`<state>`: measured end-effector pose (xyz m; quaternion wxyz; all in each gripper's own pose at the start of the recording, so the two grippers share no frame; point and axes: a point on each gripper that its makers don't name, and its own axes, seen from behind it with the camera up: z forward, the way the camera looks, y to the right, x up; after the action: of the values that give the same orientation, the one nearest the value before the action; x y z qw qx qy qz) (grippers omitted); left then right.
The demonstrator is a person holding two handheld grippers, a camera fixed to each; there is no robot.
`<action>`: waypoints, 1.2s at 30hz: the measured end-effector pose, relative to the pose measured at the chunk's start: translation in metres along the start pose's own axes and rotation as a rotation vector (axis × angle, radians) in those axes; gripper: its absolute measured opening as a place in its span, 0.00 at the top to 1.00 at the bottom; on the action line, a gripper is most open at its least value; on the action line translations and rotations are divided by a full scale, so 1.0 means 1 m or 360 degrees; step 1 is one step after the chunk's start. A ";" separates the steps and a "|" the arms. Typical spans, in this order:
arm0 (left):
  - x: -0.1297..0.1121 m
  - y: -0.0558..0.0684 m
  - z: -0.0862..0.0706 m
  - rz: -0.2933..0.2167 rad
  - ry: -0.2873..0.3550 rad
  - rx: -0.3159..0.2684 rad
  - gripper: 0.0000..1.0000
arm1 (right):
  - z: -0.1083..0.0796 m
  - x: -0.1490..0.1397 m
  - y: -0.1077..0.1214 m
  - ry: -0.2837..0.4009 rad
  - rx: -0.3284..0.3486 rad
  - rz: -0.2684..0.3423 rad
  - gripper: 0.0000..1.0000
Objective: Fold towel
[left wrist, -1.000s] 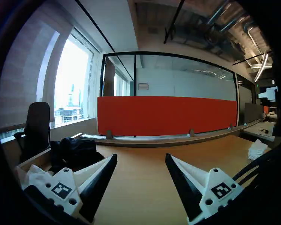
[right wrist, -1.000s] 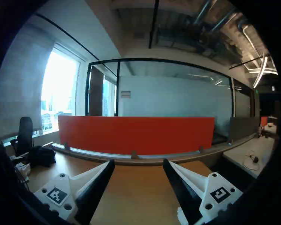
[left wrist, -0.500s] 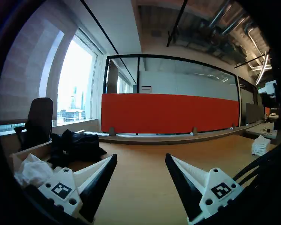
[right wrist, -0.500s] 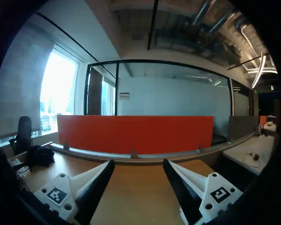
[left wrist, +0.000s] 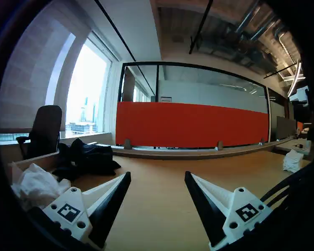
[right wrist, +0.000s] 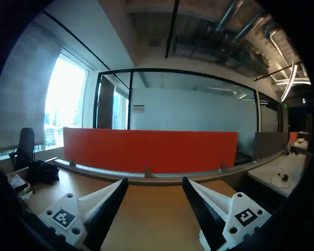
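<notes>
Left gripper (left wrist: pixel 157 173) and right gripper (right wrist: pixel 155 179) both hang spread and empty over the wooden desk (left wrist: pixel 224 163). Crumpled white towel (left wrist: pixel 35 188) lies at its left edge, just beside a black bag (left wrist: pixel 88 157). Reaching carelessly, I could snag the bag instead.

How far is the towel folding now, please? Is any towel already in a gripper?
Done: possibly a white pile at the far right of the desk; too small to tell if folded. In hand: nothing; the left gripper and right gripper are open over bare wood. Left: crumpled white cloth waits at the left, untouched.
</notes>
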<state>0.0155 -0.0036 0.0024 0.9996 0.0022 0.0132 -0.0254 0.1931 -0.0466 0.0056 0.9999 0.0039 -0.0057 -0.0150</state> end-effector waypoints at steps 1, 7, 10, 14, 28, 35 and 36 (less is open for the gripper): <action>-0.001 0.000 0.000 -0.0001 0.0000 -0.0001 0.05 | 0.000 -0.001 0.000 -0.0001 0.0000 -0.0003 0.00; -0.005 -0.001 -0.001 0.0012 -0.0002 0.0005 0.05 | 0.000 -0.006 0.003 -0.0011 -0.0009 -0.0010 0.00; -0.007 -0.002 -0.001 0.0020 -0.0007 0.0014 0.05 | 0.000 -0.007 0.004 -0.0017 -0.0013 -0.0014 0.00; -0.009 -0.003 -0.002 0.0017 -0.0014 0.0016 0.05 | -0.001 -0.006 0.005 -0.0016 -0.0014 -0.0013 0.00; -0.014 0.002 -0.001 0.0070 -0.0042 0.0002 0.05 | -0.006 -0.006 0.008 -0.0012 -0.0018 -0.0017 0.00; -0.016 0.002 -0.001 0.0081 -0.0044 0.0006 0.05 | -0.005 -0.006 0.010 -0.0002 -0.0011 0.0004 0.00; -0.016 0.003 -0.001 0.0082 -0.0043 0.0006 0.05 | -0.005 -0.006 0.011 0.0001 -0.0011 0.0007 0.00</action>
<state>-0.0001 -0.0003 0.0017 1.0000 0.0040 -0.0006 0.0002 0.1879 -0.0354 0.0010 0.9999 0.0004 -0.0053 -0.0128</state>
